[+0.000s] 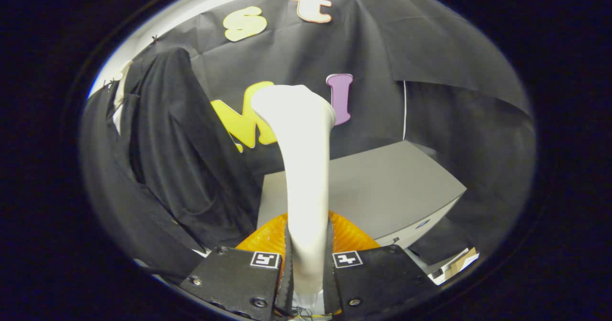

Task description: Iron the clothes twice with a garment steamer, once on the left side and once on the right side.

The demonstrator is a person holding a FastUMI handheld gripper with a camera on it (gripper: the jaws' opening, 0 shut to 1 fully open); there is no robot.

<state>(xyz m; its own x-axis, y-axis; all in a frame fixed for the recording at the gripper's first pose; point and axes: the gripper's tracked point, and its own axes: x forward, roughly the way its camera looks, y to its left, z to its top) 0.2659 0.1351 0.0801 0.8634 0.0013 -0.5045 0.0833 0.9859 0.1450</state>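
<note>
Gripper view: we see the gripper point(306, 263) clamped on the steamer point(303, 168), both fingers pressing its white handle from either side. The handle rises upright between the fingers and flares into a head beyond them. The steamer's orange base point(349, 235) sits just ahead of the fingertips. The garment point(177, 144), dark, hangs to the left of the steamer, apart from it. A grey box point(382, 187) lies beyond, to the right.

My gripper point(306, 268) camera | rides close behind fingers clamped on white plastic steamer handle point(306, 168) | faces forward | toward hanging black garment point(177, 158), grey table point(382, 187)
</note>
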